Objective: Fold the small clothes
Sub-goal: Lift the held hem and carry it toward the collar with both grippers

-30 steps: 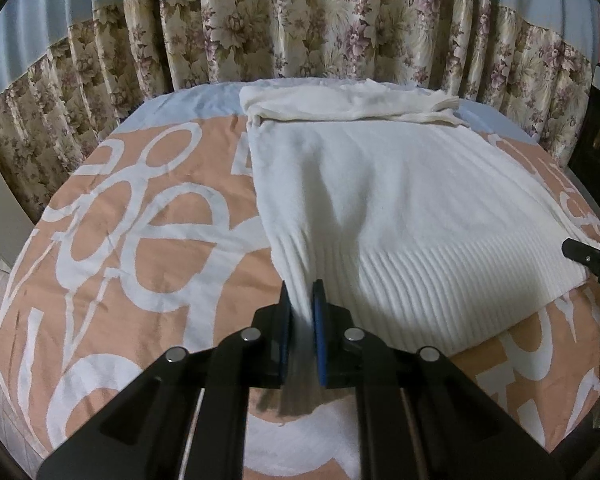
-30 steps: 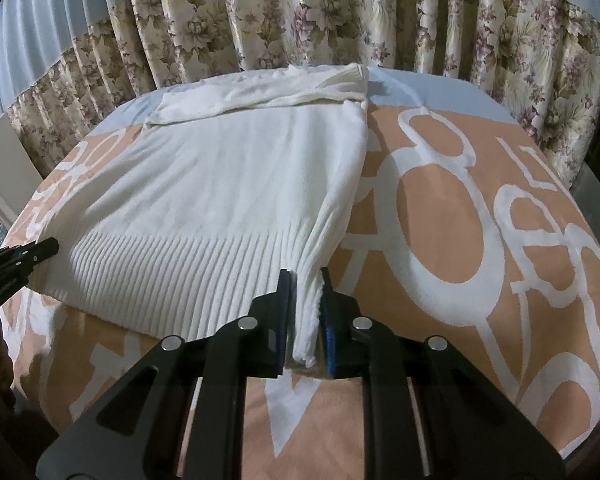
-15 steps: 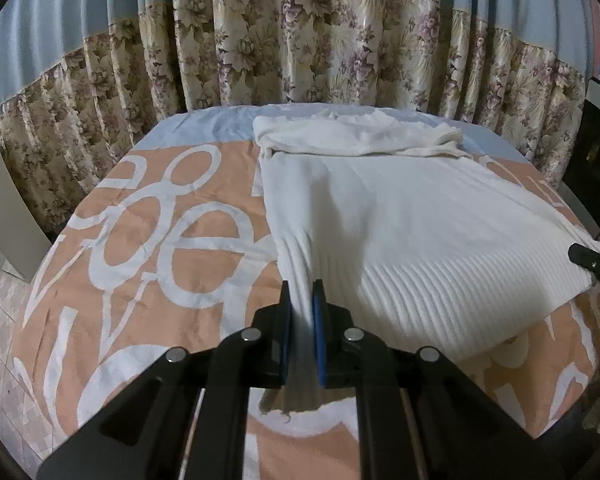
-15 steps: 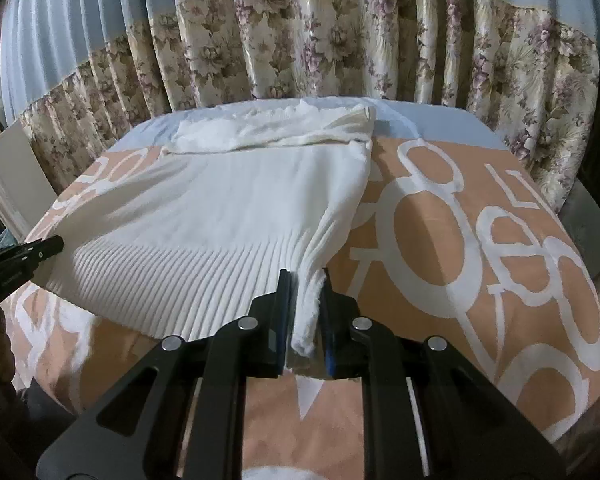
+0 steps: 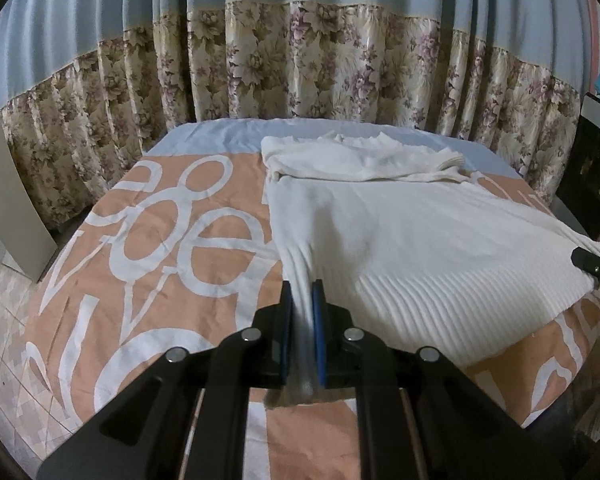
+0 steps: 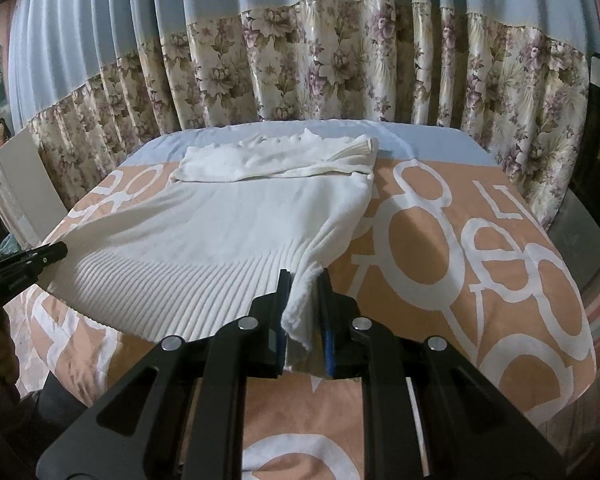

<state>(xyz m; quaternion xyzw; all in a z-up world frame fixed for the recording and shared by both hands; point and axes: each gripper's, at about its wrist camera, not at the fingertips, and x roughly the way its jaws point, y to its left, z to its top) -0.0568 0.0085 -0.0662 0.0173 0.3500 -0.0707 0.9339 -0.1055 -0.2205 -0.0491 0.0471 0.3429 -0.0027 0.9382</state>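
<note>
The left gripper [image 5: 301,316] sits at lower centre of the left wrist view. Its jaws are closed down to a narrow gap, and that gap is filled by a bunched corner of the white sweater [image 5: 400,240]; a short tail of fabric hangs out below the blue pads. The cloth rises in taut pleats from the bed surface into the jaws.

The right gripper [image 6: 303,308] occupies lower centre of the right wrist view. Its jaws are likewise nearly closed and clamp the opposite hem corner of the same sweater [image 6: 220,232] — a ragged fold of knit protrudes between the pads and droops below them.

Garment position: the sweater lies spread across the bedspread [image 5: 160,264], an orange cover with large white lettering. In the left wrist view it fills the centre and right of the frame; in the right wrist view, the centre and left. The ribbed hem is the edge nearest the cameras and is lifted clear of the cover between the two grip points. The far end, at upper centre, carries a layer folded across it, resting near a pale blue strip of the bed.

Each tool appears in the other's view at the frame edge, at the hem corner it holds.

A floral curtain [image 6: 340,72] with a blue upper band spans the background.
</note>
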